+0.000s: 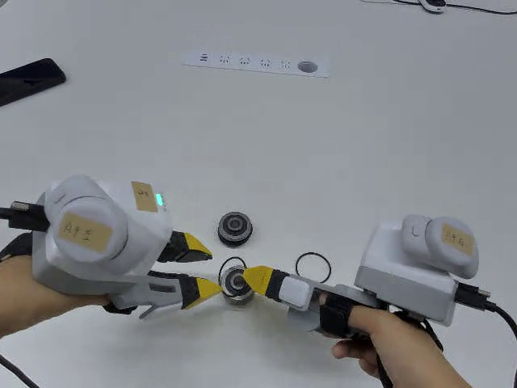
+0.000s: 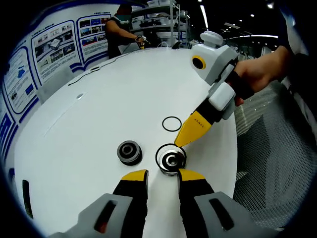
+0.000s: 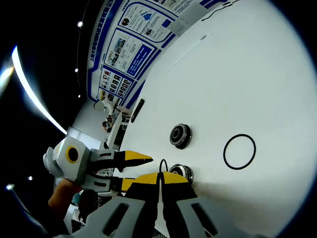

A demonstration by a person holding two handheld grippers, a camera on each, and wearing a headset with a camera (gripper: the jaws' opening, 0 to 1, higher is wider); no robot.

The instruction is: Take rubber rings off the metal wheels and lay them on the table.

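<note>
1. While the right gripper (image 1: 247, 278) holds its jaws together on the rubber ring (image 1: 233, 263), half lifted off the near wheel (image 1: 237, 284), the left gripper (image 1: 215, 270) stands beside it, jaws apart.
2. Risk: the wheel is unheld, so it may drag along, or the ring may snap back.
3. White surface (image 1: 323, 162): one loose ring (image 1: 313, 267) and a second wheel (image 1: 235, 228). Posters (image 2: 49, 49) line the room.

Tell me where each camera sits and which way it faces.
Head view: on the person's head, facing down at the table; shows left gripper in left hand, right gripper in right hand.
Left gripper view: on the left gripper, facing along its open jaws at the near wheel; the right gripper enters from the right.
Right gripper view: on the right gripper, jaws shut on the rubber ring; the left gripper enters from the left.
Shared: all show the far wheel and loose ring.
</note>
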